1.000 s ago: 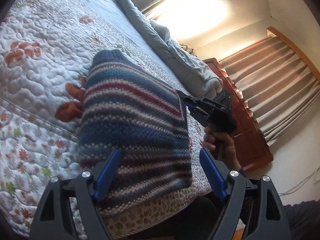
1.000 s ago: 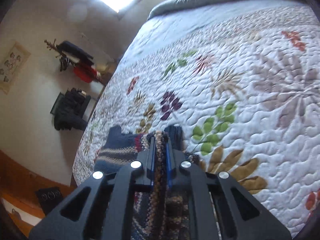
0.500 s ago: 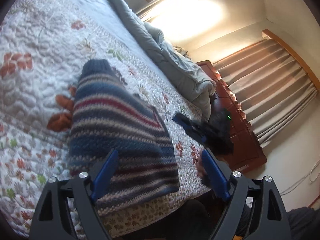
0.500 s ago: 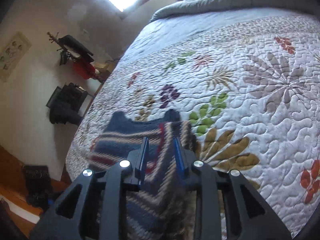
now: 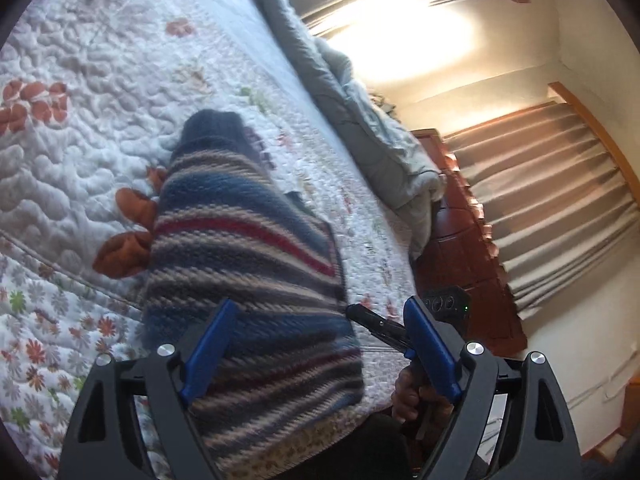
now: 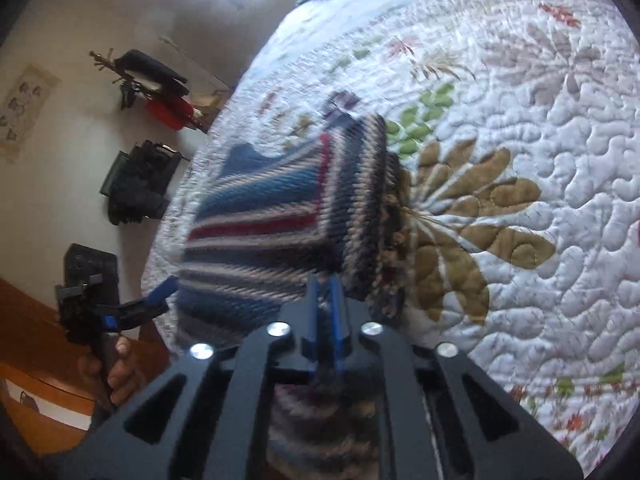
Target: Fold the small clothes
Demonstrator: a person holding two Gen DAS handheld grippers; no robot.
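A small striped knit sweater [image 5: 248, 280], blue, beige and red, lies partly folded on the floral quilt near the bed's front edge. My left gripper [image 5: 320, 344] is open and empty, hovering just above the sweater's near end. My right gripper [image 6: 326, 300] has its blue fingers close together above the sweater [image 6: 280, 224], with nothing seen between them. In the left wrist view the right gripper [image 5: 384, 328] sits at the sweater's right edge. In the right wrist view the left gripper [image 6: 156, 300] is at the sweater's left.
The quilt [image 5: 80, 80] covers the bed [image 6: 520, 120]. A grey duvet [image 5: 360, 120] is bunched at the far side. A wooden cabinet [image 5: 472, 264] and curtains [image 5: 560, 184] stand beyond the bed. Dark bags [image 6: 140, 184] hang on the wall.
My right gripper let go of the sweater's edge, drew back and closed its fingers again. The sweater now lies flat. My left gripper stayed open and shifted slightly over it.
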